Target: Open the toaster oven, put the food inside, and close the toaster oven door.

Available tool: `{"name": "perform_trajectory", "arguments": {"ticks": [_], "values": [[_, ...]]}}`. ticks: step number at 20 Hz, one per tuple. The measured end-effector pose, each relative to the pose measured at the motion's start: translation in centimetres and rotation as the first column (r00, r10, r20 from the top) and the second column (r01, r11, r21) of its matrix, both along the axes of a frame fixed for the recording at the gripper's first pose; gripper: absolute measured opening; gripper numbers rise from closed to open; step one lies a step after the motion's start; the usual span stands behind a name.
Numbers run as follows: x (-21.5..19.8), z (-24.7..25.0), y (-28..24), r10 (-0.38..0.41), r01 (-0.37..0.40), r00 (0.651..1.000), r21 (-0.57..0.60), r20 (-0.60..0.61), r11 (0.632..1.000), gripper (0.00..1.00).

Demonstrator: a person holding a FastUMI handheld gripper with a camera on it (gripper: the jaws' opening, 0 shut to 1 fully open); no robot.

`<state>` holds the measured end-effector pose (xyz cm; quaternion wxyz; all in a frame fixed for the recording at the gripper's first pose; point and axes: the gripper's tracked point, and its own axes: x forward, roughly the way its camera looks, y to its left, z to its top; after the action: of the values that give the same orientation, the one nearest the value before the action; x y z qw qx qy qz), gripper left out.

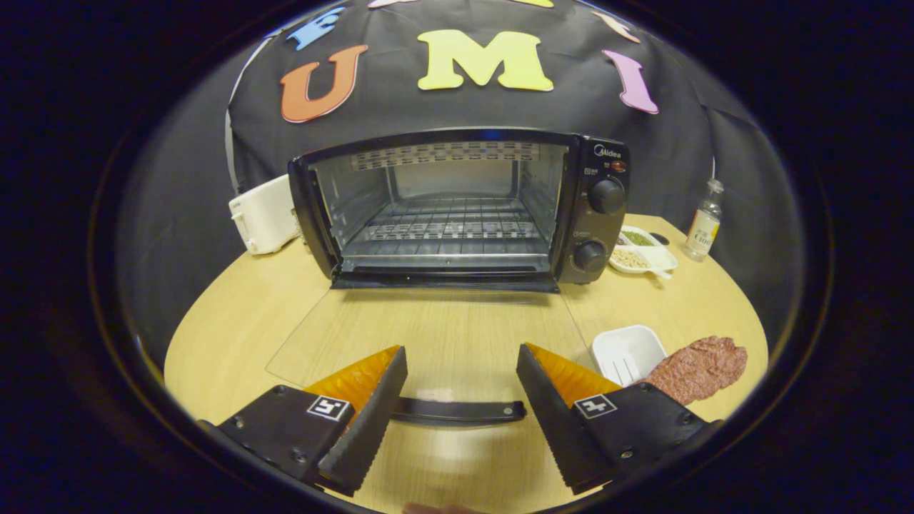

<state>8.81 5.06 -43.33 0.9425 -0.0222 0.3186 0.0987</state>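
We held the gripper (462, 371) with jaws spread wide above the handle (457, 411) of the toaster oven's (464, 207) lowered glass door (428, 335), gripping nothing.

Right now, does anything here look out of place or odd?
Nothing is spilled or damaged. The toaster oven stands open, its glass door flat on the table. The meat lies directly on the table, beside the white tray. The gripper is open.

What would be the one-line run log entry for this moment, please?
gripper: open, handle between fingers | toaster oven: door open flat, rack bare | food: on table, beside white tray
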Motion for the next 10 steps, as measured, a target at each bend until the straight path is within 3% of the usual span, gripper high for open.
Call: {"name": "perform_trajectory", "arguments": {"ticks": [10], "values": [[-2.7,5.8,-4.6,0.050,-0.048,0.997,-0.045,0.056,0.998,0.99]]}}
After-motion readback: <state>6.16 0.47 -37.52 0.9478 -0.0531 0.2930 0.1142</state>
